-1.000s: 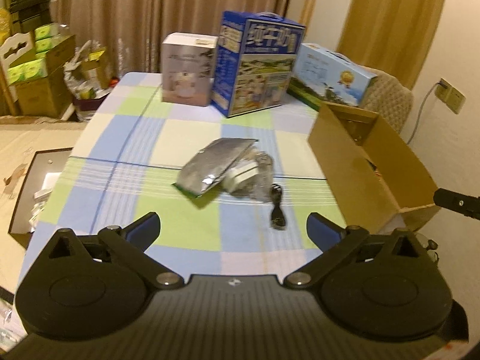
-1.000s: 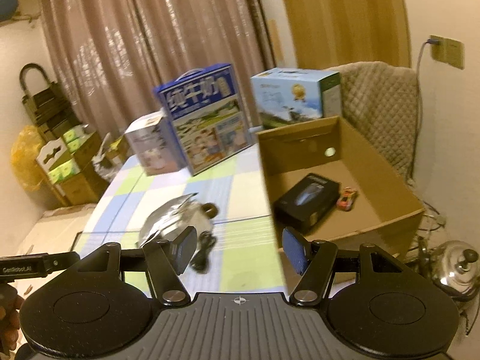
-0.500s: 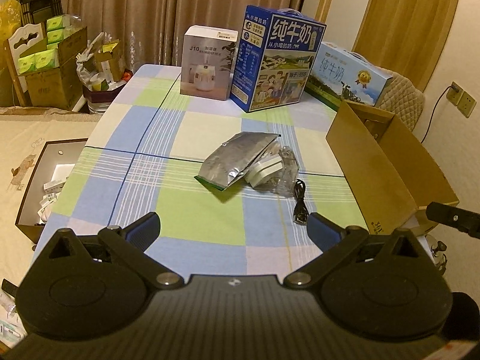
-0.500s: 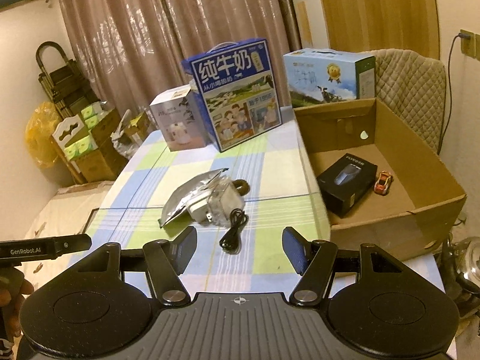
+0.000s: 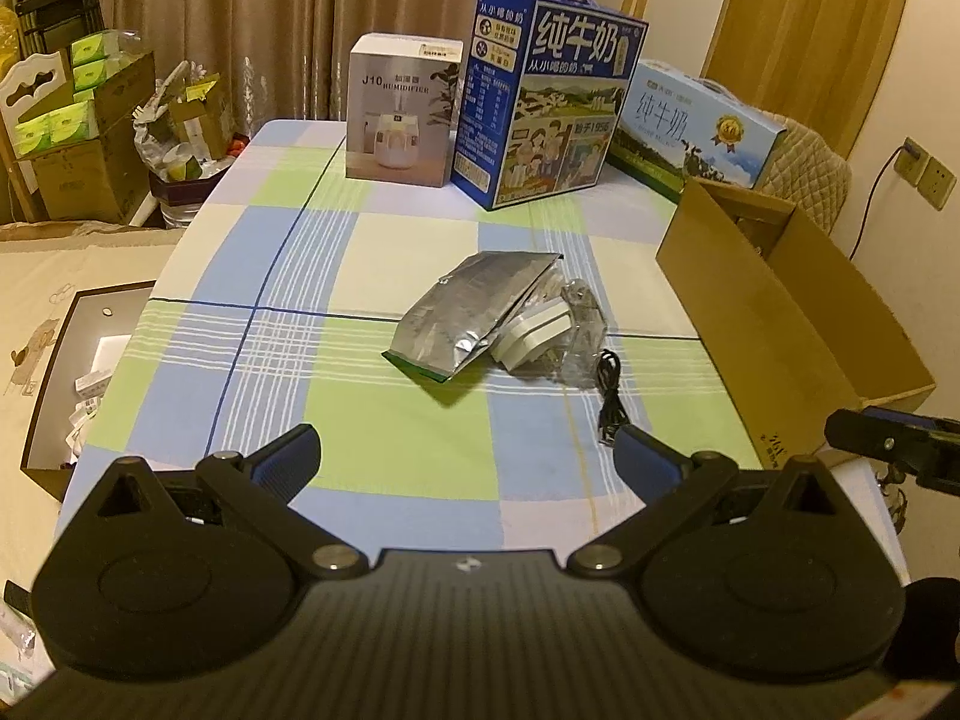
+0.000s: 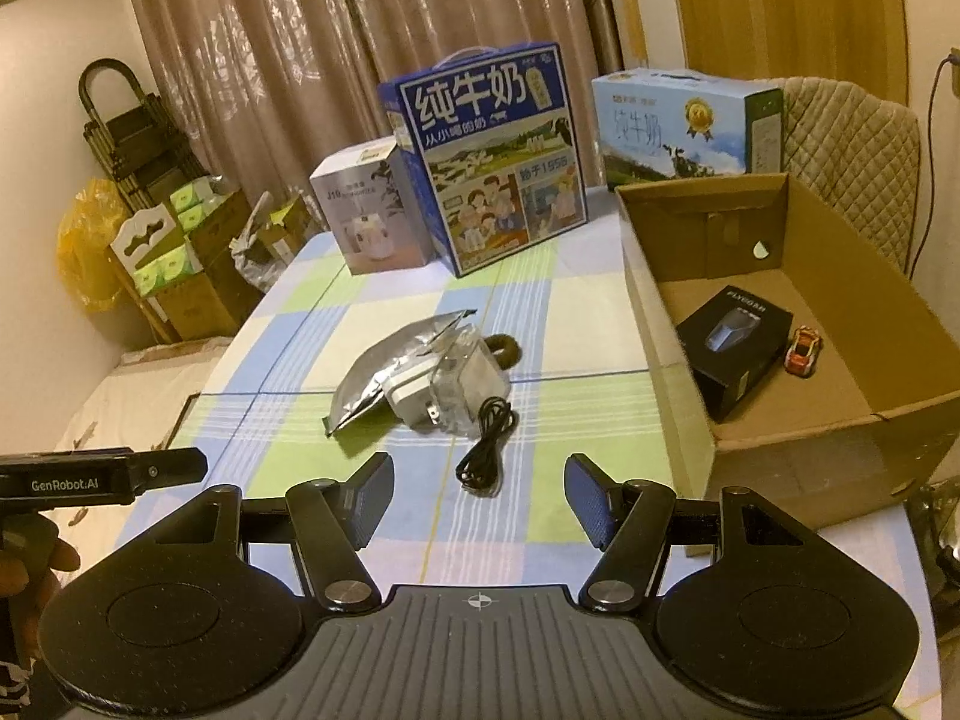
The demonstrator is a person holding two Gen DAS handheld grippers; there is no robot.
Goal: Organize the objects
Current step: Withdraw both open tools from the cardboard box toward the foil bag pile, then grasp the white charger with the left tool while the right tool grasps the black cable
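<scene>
Holding both claws above the near edge of the table [image 5: 252,276], I keep my left claw [image 5: 465,459] spread wide and empty, and my right claw [image 6: 480,495] parted and empty too. The landmark is the cardboard box [image 6: 840,420], standing open along the table's right edge. Just left of the box lie a silver pouch [image 5: 474,312], a white charger [image 6: 414,393] in clear wrap touching the pouch, and a black cable [image 6: 486,447] nearest my claws. Bare checked cloth lies between the cable and my fingertips. Inside the box sit a black carton [image 6: 735,348] and a toy car [image 6: 803,349], with open floor beside them. Behind the box stand two milk cartons [image 5: 549,96] and a humidifier box [image 5: 402,111] at the far edge.
</scene>
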